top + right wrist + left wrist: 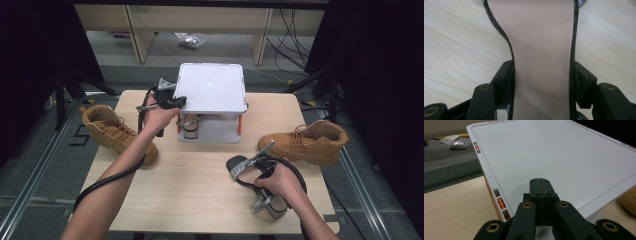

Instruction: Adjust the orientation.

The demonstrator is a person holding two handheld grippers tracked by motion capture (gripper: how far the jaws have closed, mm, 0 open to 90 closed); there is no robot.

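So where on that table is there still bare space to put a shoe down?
The widest bare patch is the table middle and near edge, between the two forearms. It is bordered by the left boot, the white rack and the sandal that the right gripper clamps. It is crowded beside the rack, where the shut left gripper sits, and by the right boot.

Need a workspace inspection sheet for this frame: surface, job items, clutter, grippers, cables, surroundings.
Surface: wooden table, level.
Job's things: black shoe with pink insole in right gripper; white two-tier rack at the far edge, another shoe on its lower shelf.
Clutter: tan boot left, second tan boot right.
Grippers: left gripper shut over the rack top; right gripper shut on the shoe.
Cables: black cable along the left forearm.
Surroundings: floor cables, foil wad.
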